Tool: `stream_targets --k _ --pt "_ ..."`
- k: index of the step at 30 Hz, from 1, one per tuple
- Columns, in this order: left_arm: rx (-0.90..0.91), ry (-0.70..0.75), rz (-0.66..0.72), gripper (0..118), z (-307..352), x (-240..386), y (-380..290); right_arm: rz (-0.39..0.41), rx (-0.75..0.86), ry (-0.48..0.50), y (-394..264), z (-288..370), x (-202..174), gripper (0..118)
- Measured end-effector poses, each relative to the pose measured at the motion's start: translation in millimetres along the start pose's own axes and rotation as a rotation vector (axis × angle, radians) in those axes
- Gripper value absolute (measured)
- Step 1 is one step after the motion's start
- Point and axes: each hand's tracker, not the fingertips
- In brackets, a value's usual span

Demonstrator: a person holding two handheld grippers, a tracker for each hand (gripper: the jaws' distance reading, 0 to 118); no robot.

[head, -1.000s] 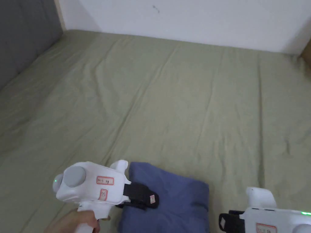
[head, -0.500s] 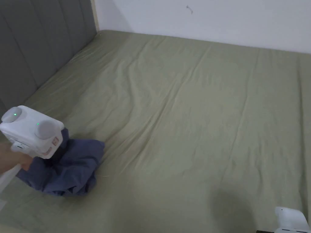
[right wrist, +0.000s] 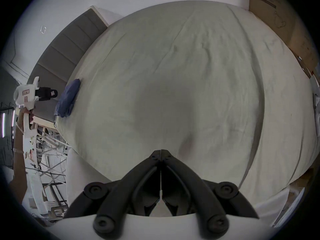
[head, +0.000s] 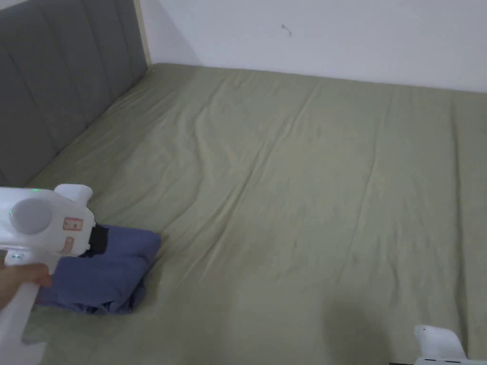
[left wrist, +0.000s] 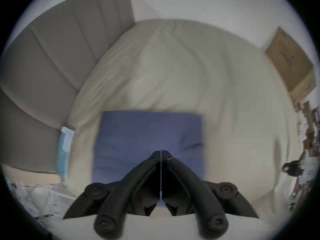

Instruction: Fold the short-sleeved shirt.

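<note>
The folded dark-blue short-sleeved shirt (head: 100, 271) lies near the left edge of the bed's wrinkled pale-green sheet (head: 295, 190). The left tongs (left wrist: 161, 152) hover above it, jaws closed on nothing. The right tongs (right wrist: 161, 152) are likewise closed, empty, well apart.

The left gripper (left wrist: 161, 152), fingers (left wrist: 170, 165) closed together, is being held above the folded blue shirt (left wrist: 147, 136) near the bed's (left wrist: 173, 67) headboard (left wrist: 57, 53) edge.

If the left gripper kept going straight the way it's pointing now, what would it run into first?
Most likely the folded blue shirt. The left gripper, jaws together, points straight at it in the left gripper view, just short of the cloth. Beyond lies the green sheet. Depth is uncertain.
</note>
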Motion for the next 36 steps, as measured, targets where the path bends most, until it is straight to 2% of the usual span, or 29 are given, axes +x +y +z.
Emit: stream_targets --k 5,12,17,19,22,24,26,29,31,36 --pt "0.028 -0.182 -0.015 0 20.4 61.7 -17.3 -0.025 0.025 0.006 -10.3 9.3 15.2 0" --pt "0.164 -0.252 -0.039 0 77.1 177.3 -44.4 -0.038 0.145 -0.02 -14.7 43.5 31.5 0" --pt "0.368 -0.077 -0.137 0 106.5 238.1 -52.0 0.048 0.363 -0.202 4.0 92.5 25.3 0" --pt "0.457 -0.041 -0.182 0 119.1 259.1 -54.6 0.116 0.486 -0.26 11.3 117.7 17.9 0" --pt "0.57 -0.015 -0.182 0 135.8 278.9 -56.2 0.12 0.63 -0.309 23.4 151.4 9.3 0" --pt "0.635 0.042 -0.178 0 145.1 290.4 -57.6 0.108 0.737 -0.372 28.1 171.4 1.1 0" --pt "0.688 0.035 -0.156 0 154.3 295.5 -58.8 0.111 0.862 -0.433 31.6 188.2 -4.3 0" --pt "0.759 0.043 -0.154 0 170.2 305.7 -60.7 0.151 1.001 -0.55 29.2 205.6 -17.8 0" --pt "0.825 0.077 -0.167 0 176.1 310.4 -64.3 0.136 1.054 -0.542 26.2 216.6 -22.9 0" --pt "0.84 0.11 -0.22 0 177.7 317.1 -68.4 0.091 1.094 -0.526 21.0 228.1 -29.6 0"
